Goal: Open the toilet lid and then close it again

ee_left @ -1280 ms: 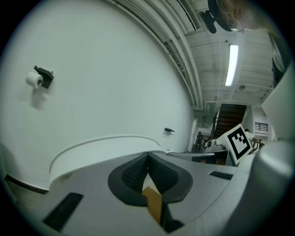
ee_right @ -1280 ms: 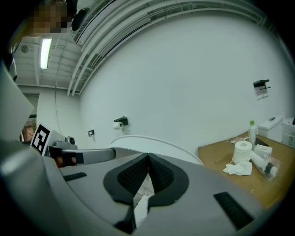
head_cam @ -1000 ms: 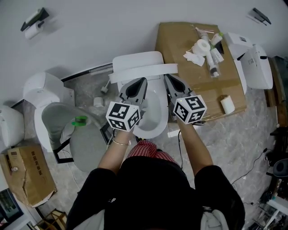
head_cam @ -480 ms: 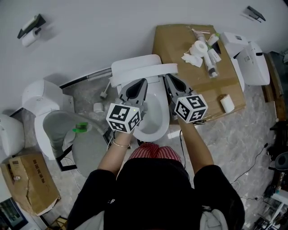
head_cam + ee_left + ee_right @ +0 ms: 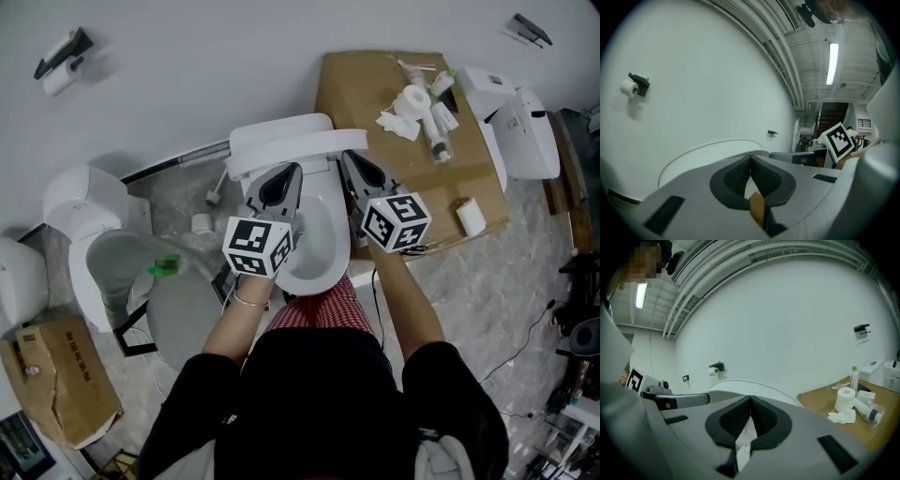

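The white toilet (image 5: 314,246) stands against the wall, its bowl open below me. Its lid (image 5: 298,146) is raised, showing as a thin white arc in front of the tank. My left gripper (image 5: 293,169) and right gripper (image 5: 344,157) point at the lid from either side of the bowl, both with jaws shut and nothing between them. In the left gripper view the lid's curved rim (image 5: 710,152) rises just past the left gripper's (image 5: 750,157) tips. The same rim (image 5: 761,389) lies right behind the right gripper's (image 5: 751,398) tips. Whether the tips touch the lid cannot be told.
A cardboard box (image 5: 403,187) right of the toilet carries a toilet roll (image 5: 418,97), tissues and bottles. A second toilet (image 5: 98,248) with a grey seat stands to the left. White fixtures (image 5: 520,131) lie far right, and a paper holder (image 5: 58,56) hangs on the wall.
Both grippers and the raised lid stay almost where they were. The head view has shifted slightly, and the person's body has edged closer to the bowl.
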The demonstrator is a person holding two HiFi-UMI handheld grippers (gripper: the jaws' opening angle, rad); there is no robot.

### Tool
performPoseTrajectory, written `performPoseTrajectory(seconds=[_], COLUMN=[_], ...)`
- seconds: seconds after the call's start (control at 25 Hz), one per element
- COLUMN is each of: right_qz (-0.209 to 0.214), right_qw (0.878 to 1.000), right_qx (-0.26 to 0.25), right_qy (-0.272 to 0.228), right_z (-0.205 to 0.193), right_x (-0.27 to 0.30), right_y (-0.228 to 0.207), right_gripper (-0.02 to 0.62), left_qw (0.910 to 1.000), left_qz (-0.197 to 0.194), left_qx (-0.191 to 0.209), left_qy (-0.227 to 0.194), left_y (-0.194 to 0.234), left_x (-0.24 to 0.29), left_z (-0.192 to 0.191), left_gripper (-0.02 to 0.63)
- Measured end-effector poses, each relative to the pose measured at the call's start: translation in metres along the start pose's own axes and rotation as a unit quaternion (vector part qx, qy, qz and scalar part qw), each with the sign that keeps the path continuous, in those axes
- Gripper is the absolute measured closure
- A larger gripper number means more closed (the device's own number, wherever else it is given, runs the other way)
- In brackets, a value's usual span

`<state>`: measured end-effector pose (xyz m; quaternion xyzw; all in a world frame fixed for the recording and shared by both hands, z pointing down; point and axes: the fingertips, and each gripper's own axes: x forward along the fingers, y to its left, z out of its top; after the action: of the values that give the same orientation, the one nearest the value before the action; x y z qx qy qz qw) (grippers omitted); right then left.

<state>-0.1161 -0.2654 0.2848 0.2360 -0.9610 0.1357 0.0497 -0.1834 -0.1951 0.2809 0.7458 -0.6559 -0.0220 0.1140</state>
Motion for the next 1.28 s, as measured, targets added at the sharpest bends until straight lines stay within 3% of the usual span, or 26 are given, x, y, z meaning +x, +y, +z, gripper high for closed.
performPoseTrajectory(seconds=[0.76, 1.28], right_qz=[0.053, 0.073], right_qw=[0.999, 0.997], right_qx=[0.001, 0.0], right_qy=[-0.011, -0.014], right_z=[0.023, 0.036], right_x=[0.034, 0.057], right_y=[-0.009, -0.018], right_gripper=[0.575, 0.575], left_qw=[0.9978, 0.9967], left_qz=[0.066, 0.081], left_qx=[0.002, 0.003], left_qy=[-0.002, 0.0], left_y=[0.032, 0.039], left_x=[0.022, 0.039], left_z=[0.017, 0.023], left_gripper=[0.601, 0.601])
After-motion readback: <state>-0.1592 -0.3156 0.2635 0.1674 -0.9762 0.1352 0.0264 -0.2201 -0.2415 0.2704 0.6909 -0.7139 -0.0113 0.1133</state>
